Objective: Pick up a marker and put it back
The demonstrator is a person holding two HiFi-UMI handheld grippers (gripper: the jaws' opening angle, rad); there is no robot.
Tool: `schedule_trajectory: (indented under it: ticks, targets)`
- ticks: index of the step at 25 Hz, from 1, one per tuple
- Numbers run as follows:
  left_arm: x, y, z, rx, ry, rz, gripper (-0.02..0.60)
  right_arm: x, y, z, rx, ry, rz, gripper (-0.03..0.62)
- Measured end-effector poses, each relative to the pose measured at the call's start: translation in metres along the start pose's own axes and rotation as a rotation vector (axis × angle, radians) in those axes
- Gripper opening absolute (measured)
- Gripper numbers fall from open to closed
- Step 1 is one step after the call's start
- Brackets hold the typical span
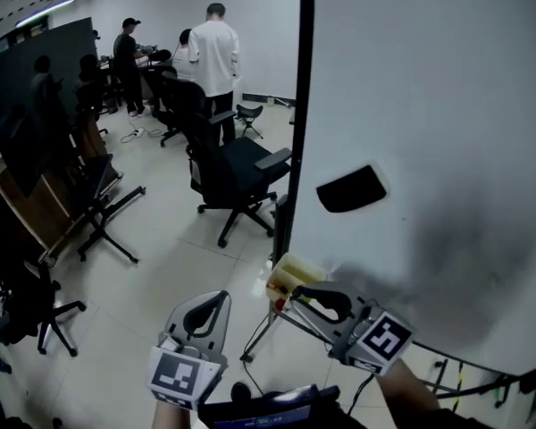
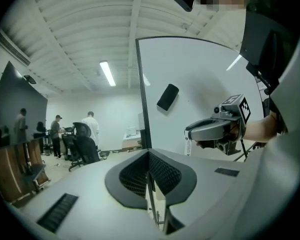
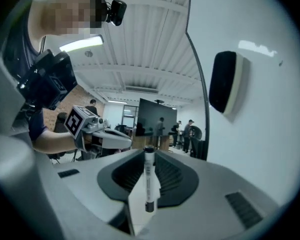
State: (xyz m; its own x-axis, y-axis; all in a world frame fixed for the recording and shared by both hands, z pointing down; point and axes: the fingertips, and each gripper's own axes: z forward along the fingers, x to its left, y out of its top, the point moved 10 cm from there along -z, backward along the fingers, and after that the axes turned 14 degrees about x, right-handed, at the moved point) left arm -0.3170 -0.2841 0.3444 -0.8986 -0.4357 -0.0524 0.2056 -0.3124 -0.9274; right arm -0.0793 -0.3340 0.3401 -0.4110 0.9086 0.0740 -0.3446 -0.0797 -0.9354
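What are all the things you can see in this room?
whiteboard: one, white, on the right
eraser: one, black, stuck on the whiteboard
marker: one, white with dark ends, upright between the right gripper's jaws
office chairs: several, black, on the floor left and middle
people: at least two, one in white, one in dark, standing far back
dark panel: one, black, along the left side
ceiling light: one, long and white, overhead
left gripper: one, grey, jaws together, empty
right gripper: one, grey, closed on the marker
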Motion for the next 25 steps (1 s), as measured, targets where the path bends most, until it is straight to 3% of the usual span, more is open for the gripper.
schedule_trajectory:
  ticks: [6, 11, 17, 25]
  targets:
    - [0.057, -0.003, 0.025, -0.035, -0.141, 0.018, 0.000, -0.017, 0.003, 0.001, -0.014, -0.308, 0.076, 0.083]
    - [0.070, -0.007, 0.047, -0.033, -0.258, 0.034, 0.000, -0.017, 0.003, -0.003, 0.033, -0.473, 0.087, 0.083]
    - [0.069, -0.003, 0.068, -0.018, -0.309, 0.047, 0.000, -0.030, -0.021, 0.000, 0.037, -0.537, 0.140, 0.083]
    - [0.061, 0.002, 0.089, 0.032, -0.302, 0.056, 0.000, -0.050, -0.057, 0.018, 0.065, -0.506, 0.211, 0.083]
